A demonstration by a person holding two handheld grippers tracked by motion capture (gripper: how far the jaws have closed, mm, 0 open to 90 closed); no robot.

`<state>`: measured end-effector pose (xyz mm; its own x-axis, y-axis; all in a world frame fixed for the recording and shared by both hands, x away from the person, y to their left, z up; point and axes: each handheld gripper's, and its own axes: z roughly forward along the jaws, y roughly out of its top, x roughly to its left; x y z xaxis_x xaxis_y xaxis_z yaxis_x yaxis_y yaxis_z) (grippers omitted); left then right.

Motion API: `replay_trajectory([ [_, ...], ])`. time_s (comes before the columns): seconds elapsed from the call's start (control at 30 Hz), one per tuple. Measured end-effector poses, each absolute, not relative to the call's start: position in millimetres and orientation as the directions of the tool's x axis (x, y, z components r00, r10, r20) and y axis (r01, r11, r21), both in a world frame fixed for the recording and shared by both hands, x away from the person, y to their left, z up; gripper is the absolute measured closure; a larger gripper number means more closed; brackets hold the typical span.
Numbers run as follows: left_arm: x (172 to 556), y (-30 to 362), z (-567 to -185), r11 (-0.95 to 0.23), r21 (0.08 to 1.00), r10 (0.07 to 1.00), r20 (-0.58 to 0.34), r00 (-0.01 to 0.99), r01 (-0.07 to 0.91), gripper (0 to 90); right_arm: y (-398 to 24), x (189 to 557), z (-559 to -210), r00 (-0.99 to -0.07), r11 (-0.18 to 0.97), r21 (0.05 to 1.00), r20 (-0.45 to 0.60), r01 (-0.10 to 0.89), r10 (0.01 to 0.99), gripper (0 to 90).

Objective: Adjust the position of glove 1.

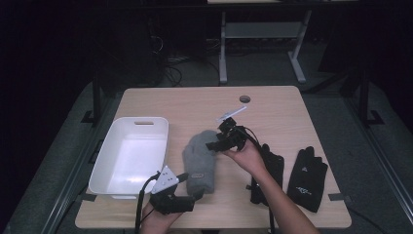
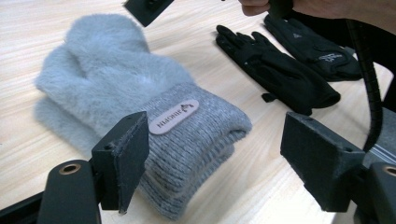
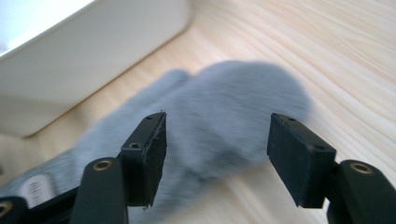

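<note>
Light wood table (image 1: 272, 105) with a round cable hole (image 1: 245, 99) near the far edge, and the room around it is pretty much black; you can just make out another desk's legs (image 1: 223, 48) and some cables on the floor behind. A white bin (image 1: 104, 161) sits on the left side. The grey mittens (image 1: 200, 158) lie stacked mid-table, just right of the bin, cuffs toward the person. Two black gloves (image 1: 307, 178) are off to the right, one partly hidden under the right forearm.

Left gripper (image 1: 184, 176) is low by the mittens' cuff, jaws spread, nothing between them. Right gripper (image 1: 213, 145) hangs over the fluffy end, jaws apart too, pinching nothing. Its view is motion-blurred, so the mittens look smeary there. The cuff's label text is too small to read.
</note>
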<state>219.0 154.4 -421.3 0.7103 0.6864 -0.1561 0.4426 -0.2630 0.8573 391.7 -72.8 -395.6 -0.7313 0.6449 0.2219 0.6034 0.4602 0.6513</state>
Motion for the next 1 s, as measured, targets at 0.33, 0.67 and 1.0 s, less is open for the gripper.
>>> replay_trajectory([
  [0.33,228,144,-424,-0.305,0.839,0.658,-0.156,0.737,0.45,31.6,-94,434,-425,-0.6,0.346,0.556,0.376,0.755,0.706,37.7],
  [0.67,232,143,-427,-0.324,0.82,0.645,-0.174,0.744,0.472,33.2,-84,436,-424,-0.636,0.355,0.596,0.364,0.721,0.68,85.3],
  [1.0,232,143,-429,-0.344,0.81,0.643,-0.165,0.748,0.474,33.1,-64,440,-409,-0.676,0.382,0.632,0.321,0.675,0.663,85.8],
])
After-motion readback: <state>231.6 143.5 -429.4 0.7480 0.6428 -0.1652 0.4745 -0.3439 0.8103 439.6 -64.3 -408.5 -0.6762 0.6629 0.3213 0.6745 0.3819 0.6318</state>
